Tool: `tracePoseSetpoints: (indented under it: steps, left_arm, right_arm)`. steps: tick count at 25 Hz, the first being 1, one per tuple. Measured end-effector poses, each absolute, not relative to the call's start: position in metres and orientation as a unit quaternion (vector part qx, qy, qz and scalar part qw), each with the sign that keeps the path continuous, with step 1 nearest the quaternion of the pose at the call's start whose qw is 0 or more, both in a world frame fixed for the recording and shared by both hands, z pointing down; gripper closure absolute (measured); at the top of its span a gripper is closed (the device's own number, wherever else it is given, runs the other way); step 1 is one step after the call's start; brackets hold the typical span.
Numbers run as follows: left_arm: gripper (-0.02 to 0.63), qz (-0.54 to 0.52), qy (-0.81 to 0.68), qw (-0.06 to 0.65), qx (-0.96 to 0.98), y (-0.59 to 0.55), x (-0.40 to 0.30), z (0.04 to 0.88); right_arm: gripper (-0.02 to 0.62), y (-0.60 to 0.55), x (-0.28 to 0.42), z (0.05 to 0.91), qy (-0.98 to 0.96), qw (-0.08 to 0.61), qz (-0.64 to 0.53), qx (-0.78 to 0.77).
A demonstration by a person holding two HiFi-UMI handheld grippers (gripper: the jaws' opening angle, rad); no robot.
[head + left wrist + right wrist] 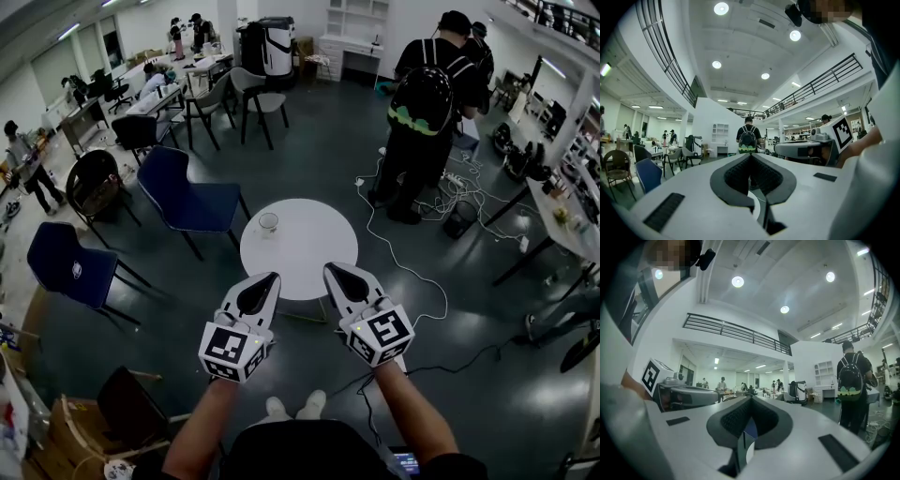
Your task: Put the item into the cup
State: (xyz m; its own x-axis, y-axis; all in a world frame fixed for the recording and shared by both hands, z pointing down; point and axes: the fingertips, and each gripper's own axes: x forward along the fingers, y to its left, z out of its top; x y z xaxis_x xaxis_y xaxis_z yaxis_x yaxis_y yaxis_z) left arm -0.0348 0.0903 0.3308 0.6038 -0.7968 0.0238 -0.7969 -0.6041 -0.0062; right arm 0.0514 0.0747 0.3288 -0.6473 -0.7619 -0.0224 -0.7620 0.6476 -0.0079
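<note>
On the left part of the round worktop (314, 262) stands the cup (269, 222), straight ahead of the left gripper (271, 278) and nearer it than the right gripper (331, 270), both at the worktop's near edge with jaws together on nothing visible, and no item shows anywhere.

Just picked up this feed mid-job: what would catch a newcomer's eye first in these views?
The white left gripper and right gripper sit side by side low in the head view, fingers closed on nothing, pointing at a round white table. A small clear glass cup stands near its left edge. Dark blue chairs sit left of it; a person in black with a backpack stands upper right.
</note>
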Motion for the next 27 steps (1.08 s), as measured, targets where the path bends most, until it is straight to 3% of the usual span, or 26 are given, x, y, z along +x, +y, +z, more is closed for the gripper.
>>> tracePoseSetpoints:
  steps: [27]
  left_arm:
    - [0.591,-0.005,-0.452,0.005,0.892,0.11,-0.072,0.326]
  right_arm:
    - [0.581,0.099,0.018,0.325,0.908,0.007,0.009,-0.418]
